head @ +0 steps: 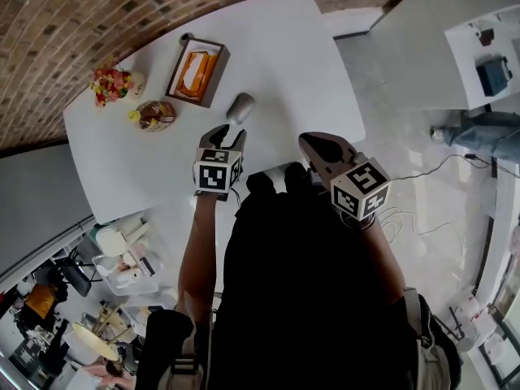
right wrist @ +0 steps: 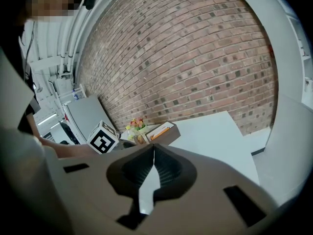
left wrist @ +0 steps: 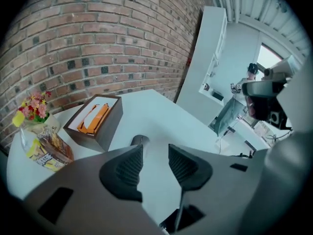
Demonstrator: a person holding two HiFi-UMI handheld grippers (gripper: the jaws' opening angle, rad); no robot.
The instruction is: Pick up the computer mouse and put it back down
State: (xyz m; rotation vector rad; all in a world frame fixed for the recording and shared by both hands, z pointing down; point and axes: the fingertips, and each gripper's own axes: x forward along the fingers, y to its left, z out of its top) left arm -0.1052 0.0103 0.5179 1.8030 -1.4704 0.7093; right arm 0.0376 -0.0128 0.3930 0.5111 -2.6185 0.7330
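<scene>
Near the middle of the surface (head: 284, 47), the computer mouse (head: 240, 106) lay flat. It was just off the near right corner of the wooden tissue box (head: 197, 71) and well apart from every edge. Toward the left edge stood a small bunch of flowers (head: 111, 82) with a snack bag (head: 154, 114) beside it.

Our left tongs (left wrist: 155, 153) hung above the surface on the near side of the mouse, apart from it. Their jaws were partly spread, with only bare surface showing in the gap, so they held nothing. Our right tongs (right wrist: 153, 148) were closed pad to pad and empty, over the near right part of the surface.

We judged the mouse light and stiff, a hard plastic shell that would not give under the pads. Its domed back looked smooth, so a pinch high on the curve would likely slide off. The better hold seemed to be across the two long flanks, about halfway along, with the pads set low near the surface. The jaws would need to stand wider than the body before closing around it. We saw no cable to drag. The buttons and wheel were the delicate parts, so we would keep the pads off them and set the mouse down softly.
</scene>
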